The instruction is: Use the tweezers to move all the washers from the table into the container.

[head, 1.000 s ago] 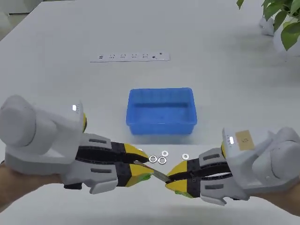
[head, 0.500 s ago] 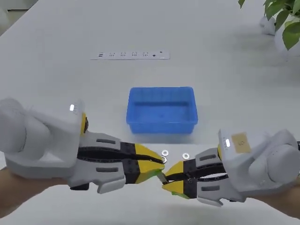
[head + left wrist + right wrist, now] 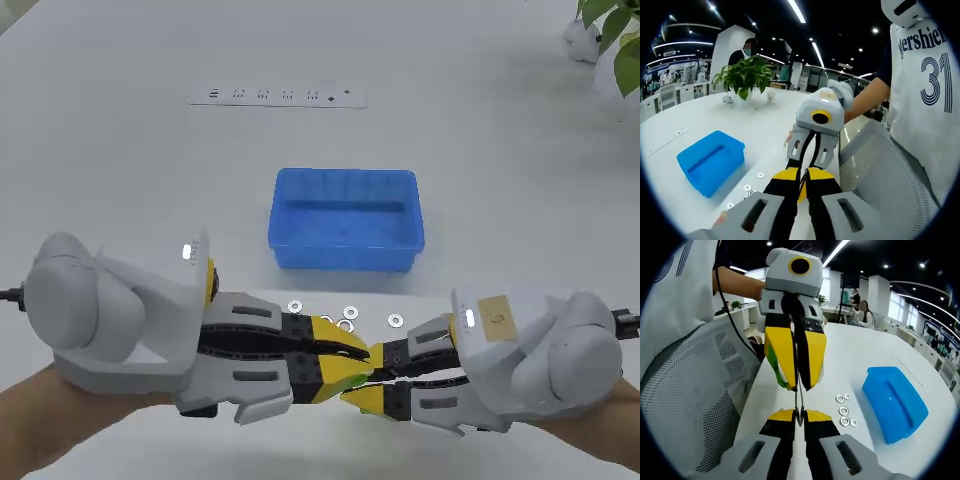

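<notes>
Thin metal tweezers run between the two grippers, which meet tip to tip above the white table. My left gripper is shut on one end of the tweezers and my right gripper on the other. In the right gripper view the left gripper faces my right gripper head on. Several small steel washers lie loose on the table just beyond the tips, short of the blue container. The washers and the container sit to the right of the jaws; the container looks empty.
A white power strip lies at the far side of the table. A potted plant stands at the back right. A mesh chair and the person's jersey are close behind the grippers.
The two grippers have closed in on each other, the left one sliding right, so less of the tweezers shows between them. The camera tilted, and more washers show.
</notes>
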The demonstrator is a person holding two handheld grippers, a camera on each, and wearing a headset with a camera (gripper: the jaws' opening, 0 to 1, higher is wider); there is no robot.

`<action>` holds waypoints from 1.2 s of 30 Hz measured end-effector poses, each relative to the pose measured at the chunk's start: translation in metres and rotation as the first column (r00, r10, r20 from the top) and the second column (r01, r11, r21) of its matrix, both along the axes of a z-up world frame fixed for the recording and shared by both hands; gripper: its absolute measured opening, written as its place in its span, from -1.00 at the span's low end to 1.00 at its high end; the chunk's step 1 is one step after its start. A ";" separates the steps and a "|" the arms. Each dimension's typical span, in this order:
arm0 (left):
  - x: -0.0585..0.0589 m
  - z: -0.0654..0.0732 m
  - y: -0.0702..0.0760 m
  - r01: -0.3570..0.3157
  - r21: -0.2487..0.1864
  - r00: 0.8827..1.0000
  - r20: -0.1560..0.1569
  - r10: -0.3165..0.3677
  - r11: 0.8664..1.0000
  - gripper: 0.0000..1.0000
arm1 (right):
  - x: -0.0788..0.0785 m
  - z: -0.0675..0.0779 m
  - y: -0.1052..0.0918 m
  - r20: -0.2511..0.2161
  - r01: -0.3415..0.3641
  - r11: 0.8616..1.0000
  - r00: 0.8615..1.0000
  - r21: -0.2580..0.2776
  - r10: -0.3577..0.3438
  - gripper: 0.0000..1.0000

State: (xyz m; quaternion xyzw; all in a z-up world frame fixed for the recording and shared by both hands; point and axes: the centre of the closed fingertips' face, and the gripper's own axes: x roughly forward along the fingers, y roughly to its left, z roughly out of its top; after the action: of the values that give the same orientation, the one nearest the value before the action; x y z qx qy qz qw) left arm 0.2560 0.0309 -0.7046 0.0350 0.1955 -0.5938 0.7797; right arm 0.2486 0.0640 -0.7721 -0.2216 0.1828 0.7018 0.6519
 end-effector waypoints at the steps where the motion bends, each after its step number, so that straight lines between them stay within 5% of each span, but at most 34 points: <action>1: -0.001 -0.001 -0.001 0.006 0.001 1.000 -0.001 -0.006 1.000 -0.84 | -0.001 -0.001 -0.001 -0.003 -0.001 1.000 1.000 -0.001 0.001 -0.86; 14: -0.002 -0.013 -0.002 0.012 0.014 1.000 -0.019 -0.012 1.000 -0.82 | -0.004 -0.005 -0.005 -0.049 0.010 0.999 0.999 0.035 -0.009 -0.86; 24: 0.003 -0.002 0.009 -0.005 -0.022 1.000 -0.021 0.005 1.000 -0.84 | 0.002 0.001 0.000 -0.074 0.027 0.997 0.997 0.070 -0.022 -0.86; 28: 0.002 0.000 0.008 0.008 -0.017 1.000 -0.004 -0.008 1.000 -0.85 | 0.000 0.003 0.002 -0.082 0.019 0.997 0.997 0.073 -0.013 -0.86; 31: 0.003 0.004 0.007 0.014 -0.005 0.999 0.038 -0.013 1.000 -0.86 | 0.002 0.007 0.003 -0.088 0.030 0.996 0.996 0.083 -0.023 -0.86; 33: 0.003 0.005 0.005 0.025 0.008 0.998 0.051 -0.026 1.000 -0.87 | 0.002 0.008 0.005 -0.078 0.028 0.997 0.997 0.077 -0.022 -0.85; 36: 0.004 0.000 0.005 0.040 0.049 0.997 0.059 -0.043 0.998 -0.86 | 0.011 0.002 0.006 0.048 0.013 1.000 0.999 0.022 -0.014 -0.81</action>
State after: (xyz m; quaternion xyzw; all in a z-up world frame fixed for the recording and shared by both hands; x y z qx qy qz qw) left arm 0.2600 0.0359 -0.7051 0.0755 0.1853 -0.6037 0.7717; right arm 0.2593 0.0703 -0.7701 -0.2301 0.1611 0.6937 0.6633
